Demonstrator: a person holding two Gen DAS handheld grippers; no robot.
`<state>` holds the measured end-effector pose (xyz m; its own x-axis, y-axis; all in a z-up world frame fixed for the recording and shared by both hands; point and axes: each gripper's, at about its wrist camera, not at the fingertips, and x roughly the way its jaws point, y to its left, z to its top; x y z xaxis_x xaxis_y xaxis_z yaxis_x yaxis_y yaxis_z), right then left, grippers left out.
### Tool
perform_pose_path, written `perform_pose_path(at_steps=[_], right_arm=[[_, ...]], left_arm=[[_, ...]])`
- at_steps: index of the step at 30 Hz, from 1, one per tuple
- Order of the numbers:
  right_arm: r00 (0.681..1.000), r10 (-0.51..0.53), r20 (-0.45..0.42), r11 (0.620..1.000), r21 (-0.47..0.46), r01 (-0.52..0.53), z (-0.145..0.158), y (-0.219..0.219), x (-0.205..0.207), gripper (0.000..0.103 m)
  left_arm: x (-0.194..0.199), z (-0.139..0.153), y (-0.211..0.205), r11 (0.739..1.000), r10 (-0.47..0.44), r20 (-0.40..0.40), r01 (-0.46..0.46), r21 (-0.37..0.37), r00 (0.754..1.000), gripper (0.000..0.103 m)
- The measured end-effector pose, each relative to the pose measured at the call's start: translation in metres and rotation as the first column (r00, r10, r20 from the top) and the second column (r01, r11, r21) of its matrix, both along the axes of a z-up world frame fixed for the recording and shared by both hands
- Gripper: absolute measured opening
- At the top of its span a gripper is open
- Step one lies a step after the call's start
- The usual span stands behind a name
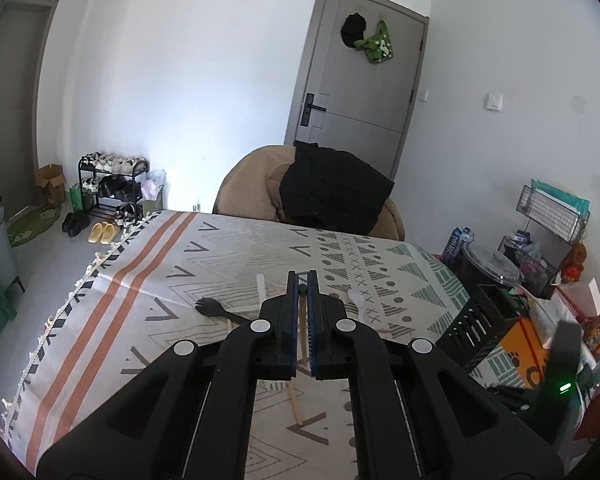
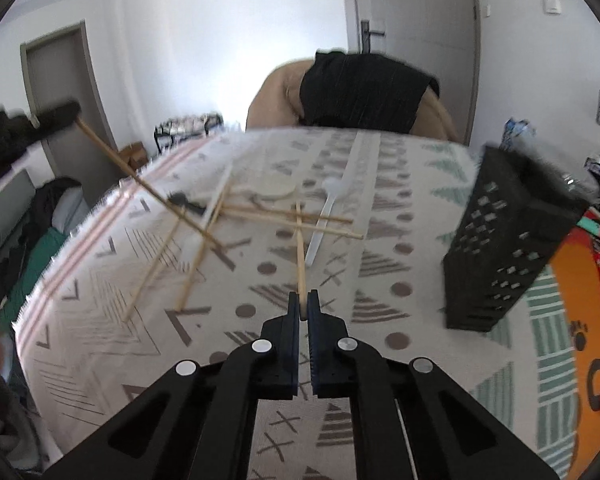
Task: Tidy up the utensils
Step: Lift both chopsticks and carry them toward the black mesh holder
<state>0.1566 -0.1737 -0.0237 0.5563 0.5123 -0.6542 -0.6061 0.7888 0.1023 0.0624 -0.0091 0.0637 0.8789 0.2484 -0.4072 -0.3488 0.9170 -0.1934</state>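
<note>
My left gripper (image 1: 302,280) is shut on a wooden chopstick (image 1: 300,344) and holds it above the patterned tablecloth (image 1: 140,300); in the right wrist view that chopstick (image 2: 140,182) slants down from the left gripper at the upper left. My right gripper (image 2: 303,300) is shut on another chopstick (image 2: 299,248) whose far end lies among several loose chopsticks (image 2: 284,214). A black spork (image 1: 216,307) and a white plastic spoon (image 2: 324,216) lie on the cloth. A black perforated utensil holder (image 2: 508,248) stands to the right; it also shows in the left wrist view (image 1: 480,324).
A tan beanbag chair (image 1: 260,176) draped with black cloth (image 1: 336,192) sits behind the table. Cluttered goods and a wire basket (image 1: 552,212) stand at the right. An orange mat (image 2: 580,320) lies under the holder. A shoe rack (image 1: 112,184) is at far left.
</note>
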Motion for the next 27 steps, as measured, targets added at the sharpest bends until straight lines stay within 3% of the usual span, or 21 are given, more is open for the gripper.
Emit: perform_pose_path(at_steps=[9, 19, 27], right_arm=[[0.993, -0.052, 0.108, 0.995, 0.096, 0.042, 0.059, -0.03, -0.012, 0.005], [0.964, -0.138, 0.228, 0.981, 0.168, 0.101, 0.119, -0.065, -0.02, 0.005], [0.939, -0.212, 0.272, 0.97, 0.171, 0.17, 0.141, -0.1, -0.028, 0.005]], left_arm=[[0.008, 0.012, -0.008, 0.999, -0.052, 0.026, 0.052, 0.01, 0.998, 0.005], [0.025, 0.031, -0.012, 0.996, -0.093, 0.07, 0.092, 0.022, 0.993, 0.005], [0.042, 0.048, -0.025, 0.991, -0.133, 0.112, 0.13, 0.026, 0.985, 0.005]])
